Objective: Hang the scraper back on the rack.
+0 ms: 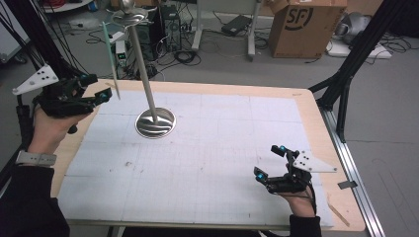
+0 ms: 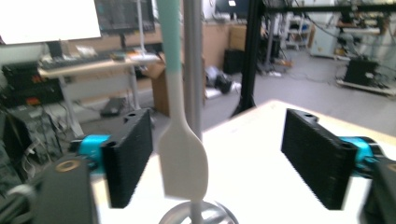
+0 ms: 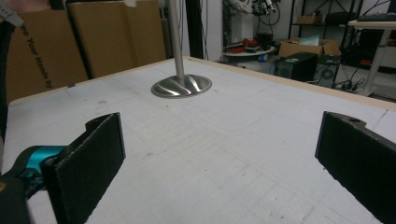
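A metal stand rises from a round base point(image 1: 155, 123) on the white mat, its pole point(image 1: 142, 69) leaning up to a dish at the top. Left of the pole a spatula point(image 1: 111, 59) with a green handle and a white blade hangs upright; what bears its upper end I cannot tell. My left gripper point(image 1: 99, 87) is open at the table's far left corner. In the left gripper view the white blade point(image 2: 183, 163) stands between the jaws of the left gripper point(image 2: 217, 158), close to the left pad and apart from both. My right gripper point(image 1: 269, 161) rests open near the front right, nothing between its jaws.
A white grid mat point(image 1: 207, 163) covers the wooden table point(image 1: 316, 128). Black frame legs point(image 1: 346, 74) stand off the right edge and behind the left hand. A cardboard box point(image 1: 306, 27), cables and computer cases lie on the floor beyond the far edge.
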The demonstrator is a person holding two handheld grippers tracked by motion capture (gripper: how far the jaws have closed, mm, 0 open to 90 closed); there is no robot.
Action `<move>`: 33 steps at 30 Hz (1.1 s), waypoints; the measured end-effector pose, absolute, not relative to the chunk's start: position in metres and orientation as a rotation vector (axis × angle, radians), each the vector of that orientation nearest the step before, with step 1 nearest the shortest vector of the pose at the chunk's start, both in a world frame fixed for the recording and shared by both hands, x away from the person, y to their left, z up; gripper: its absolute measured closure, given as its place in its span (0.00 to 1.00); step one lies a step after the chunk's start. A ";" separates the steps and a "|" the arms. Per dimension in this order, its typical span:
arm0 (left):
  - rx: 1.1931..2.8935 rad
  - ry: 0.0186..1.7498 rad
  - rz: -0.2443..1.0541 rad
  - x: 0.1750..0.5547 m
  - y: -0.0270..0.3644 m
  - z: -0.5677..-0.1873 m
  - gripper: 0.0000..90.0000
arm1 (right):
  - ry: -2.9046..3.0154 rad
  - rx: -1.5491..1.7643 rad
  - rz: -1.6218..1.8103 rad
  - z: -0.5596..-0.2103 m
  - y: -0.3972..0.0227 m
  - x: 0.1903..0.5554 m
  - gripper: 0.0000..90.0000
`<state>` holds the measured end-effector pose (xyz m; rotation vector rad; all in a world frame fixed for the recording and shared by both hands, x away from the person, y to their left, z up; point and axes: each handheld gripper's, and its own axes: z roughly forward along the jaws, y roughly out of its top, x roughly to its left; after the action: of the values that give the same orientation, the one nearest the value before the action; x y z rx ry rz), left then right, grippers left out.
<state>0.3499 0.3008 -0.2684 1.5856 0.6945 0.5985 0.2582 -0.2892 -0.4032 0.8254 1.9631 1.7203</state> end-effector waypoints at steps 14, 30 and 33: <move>1.600 0.606 0.482 0.325 0.276 -0.304 0.02 | 1.963 0.824 1.723 -0.403 -0.289 0.258 0.00; 1.601 0.574 0.529 0.292 0.250 -0.354 0.02 | 1.961 0.825 1.724 -0.403 -0.289 0.258 0.00; 1.572 0.583 0.529 0.289 0.249 -0.365 0.02 | 1.961 0.821 1.724 -0.403 -0.289 0.258 0.00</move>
<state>0.2891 0.2493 -0.3645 1.5723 0.5830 0.5288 0.2579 -0.2892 -0.4032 0.8210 1.9607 1.7243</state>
